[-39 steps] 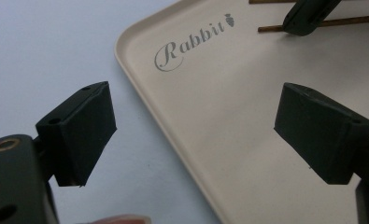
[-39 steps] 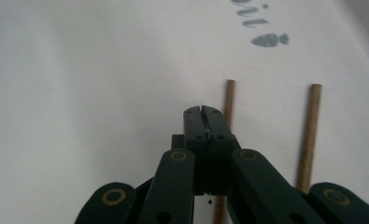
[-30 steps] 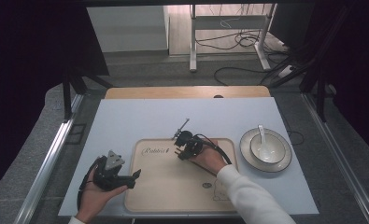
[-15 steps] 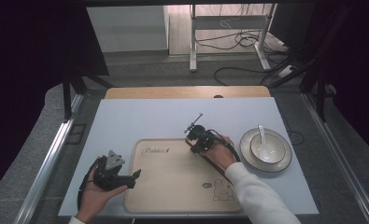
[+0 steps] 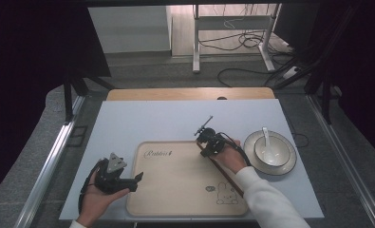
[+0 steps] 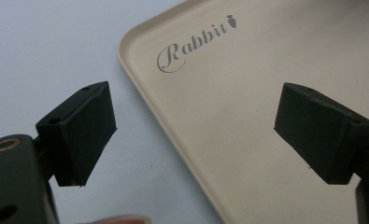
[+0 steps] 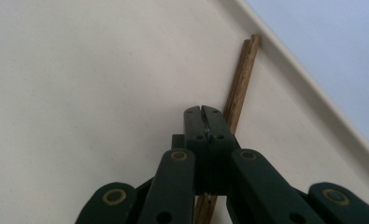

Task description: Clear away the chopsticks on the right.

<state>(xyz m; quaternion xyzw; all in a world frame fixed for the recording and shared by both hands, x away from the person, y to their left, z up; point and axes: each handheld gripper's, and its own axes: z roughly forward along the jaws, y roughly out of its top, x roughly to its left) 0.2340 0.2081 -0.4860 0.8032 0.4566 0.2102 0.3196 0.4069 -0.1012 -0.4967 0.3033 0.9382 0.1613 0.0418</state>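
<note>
My right gripper [image 7: 204,110] has its jaws pressed together, and a pair of brown wooden chopsticks [image 7: 240,81] passes under the closed tips and runs on beyond them toward the tray's rim. I cannot tell whether the jaws actually clamp the sticks or only sit over them. In the high view the chopsticks [image 5: 225,175] lie slantwise along the right part of the beige tray [image 5: 175,190], under my right hand [image 5: 230,156].

My left gripper [image 6: 198,135] has its two black pads spread wide with nothing between them, hovering over the tray's left edge [image 6: 140,88], one pad over the blue table [image 6: 42,46] and one over the tray.

The tray reads "Rabbit" [image 6: 194,44] in script, with a small carrot mark after it, and carries a little rabbit drawing [image 5: 221,194] near its front right corner.

I count one tray, two chopsticks, one plate [image 5: 285,161], one bowl [image 5: 269,151] on it, and one white spoon [image 5: 266,135] in the bowl.
</note>
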